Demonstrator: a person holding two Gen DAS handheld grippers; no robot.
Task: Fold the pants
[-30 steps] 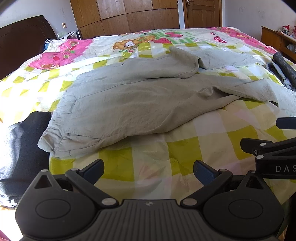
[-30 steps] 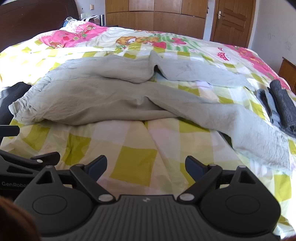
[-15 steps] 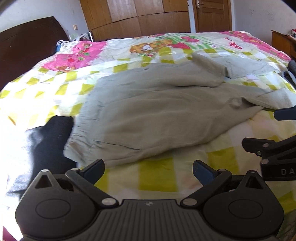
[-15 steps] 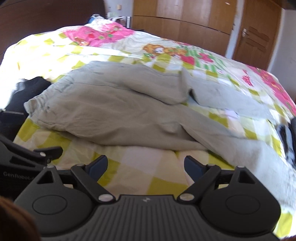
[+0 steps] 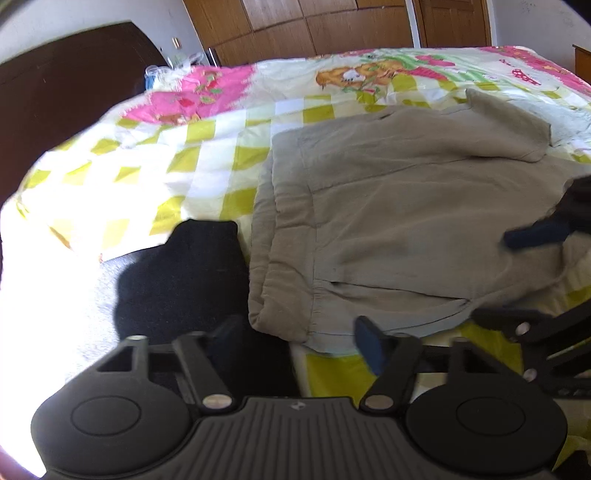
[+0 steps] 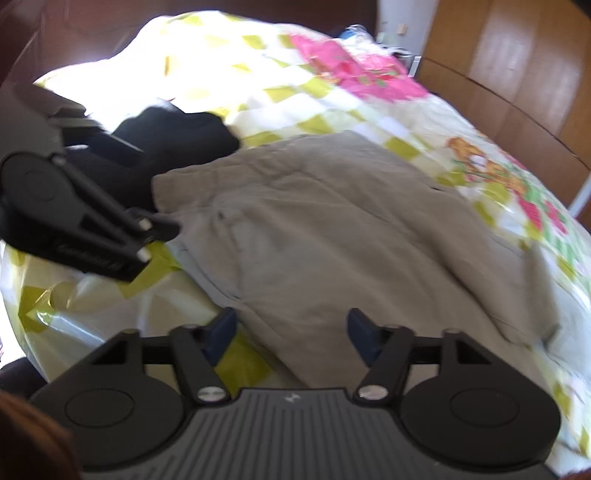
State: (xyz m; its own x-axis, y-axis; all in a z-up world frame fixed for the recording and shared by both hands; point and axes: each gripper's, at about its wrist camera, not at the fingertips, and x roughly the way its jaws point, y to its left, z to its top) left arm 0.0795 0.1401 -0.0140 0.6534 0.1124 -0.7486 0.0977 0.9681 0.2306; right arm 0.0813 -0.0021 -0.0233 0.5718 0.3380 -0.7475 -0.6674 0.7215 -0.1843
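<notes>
Beige-grey pants lie crumpled on the checked bedspread, waistband toward the left; they also show in the right wrist view. My left gripper is open and empty, just in front of the waistband's near corner. My right gripper is open and empty, its jaws over the near edge of the pants' seat. The right gripper shows at the right of the left wrist view; the left gripper shows at the left of the right wrist view.
A black garment lies left of the waistband, also in the right wrist view. The yellow-checked bedspread covers the bed. A dark headboard stands at the left, wooden wardrobes behind.
Both grippers have swung left and come closer to the waistband end of the pants. The jaws stay open. The pants have not moved.
</notes>
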